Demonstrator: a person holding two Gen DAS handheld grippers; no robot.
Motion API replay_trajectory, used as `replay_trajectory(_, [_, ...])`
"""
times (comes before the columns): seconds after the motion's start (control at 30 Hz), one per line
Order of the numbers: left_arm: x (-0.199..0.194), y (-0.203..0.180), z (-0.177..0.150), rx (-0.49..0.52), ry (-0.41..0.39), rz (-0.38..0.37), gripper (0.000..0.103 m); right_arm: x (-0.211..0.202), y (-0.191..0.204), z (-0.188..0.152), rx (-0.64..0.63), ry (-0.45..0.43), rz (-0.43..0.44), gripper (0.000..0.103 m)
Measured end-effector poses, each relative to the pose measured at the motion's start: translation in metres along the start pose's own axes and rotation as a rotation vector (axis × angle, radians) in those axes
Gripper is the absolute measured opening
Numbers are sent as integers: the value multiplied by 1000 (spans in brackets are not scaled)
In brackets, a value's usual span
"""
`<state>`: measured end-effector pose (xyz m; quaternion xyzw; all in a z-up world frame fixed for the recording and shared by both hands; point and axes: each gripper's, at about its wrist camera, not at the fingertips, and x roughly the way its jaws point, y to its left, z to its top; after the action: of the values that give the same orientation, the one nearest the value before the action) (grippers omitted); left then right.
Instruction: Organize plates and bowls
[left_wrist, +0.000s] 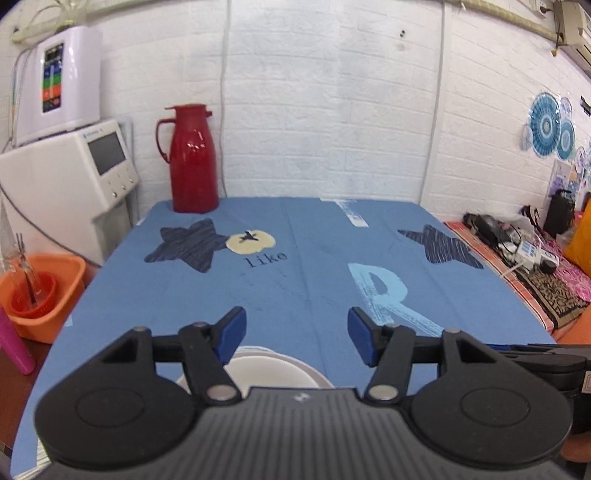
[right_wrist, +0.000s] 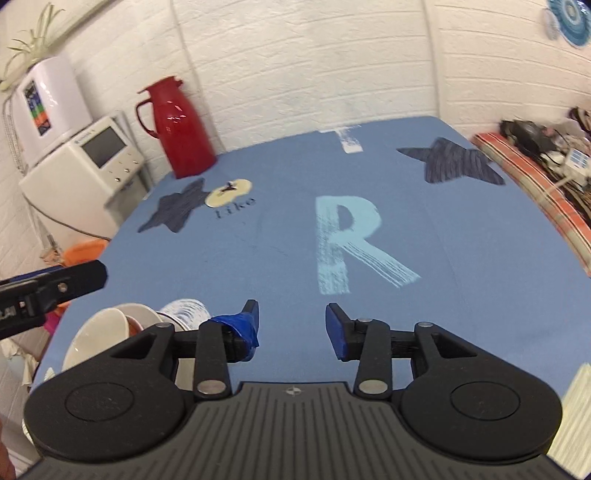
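Both claws gape wide and hold nothing: the left gripper hangs directly over the white bowls at the table's near-left edge, far closer than the right gripper.

the tabletop wears a blue cloth (stars and a pale "r" printed on it); a red thermos jug stands at its far left corner, stacked white bowls at the near left edge.
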<state>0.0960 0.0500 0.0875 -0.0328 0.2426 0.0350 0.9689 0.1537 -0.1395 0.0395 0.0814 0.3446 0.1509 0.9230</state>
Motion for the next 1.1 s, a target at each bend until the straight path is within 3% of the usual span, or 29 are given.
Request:
replay_trajectory(0.27, [-7, 52, -6, -26, -50, 54, 60, -14, 37, -17, -40, -87, -22, 26])
replay_trajectory(0.53, [33, 103, 5, 29, 76, 119, 60, 2, 72, -17, -48, -91, -110, 28])
replay_trajectory(0.8, [54, 114, 4, 38, 154, 94, 60, 3, 59, -28, 54, -67, -163, 29])
replay_trajectory(0.97, [34, 97, -9, 31, 164, 170, 60, -16, 46, -49, 66, -92, -150, 30])
replay_trajectory(1.1, [-7, 85, -27, 8, 143, 312, 60, -17, 37, -51, 52, -67, -33, 31])
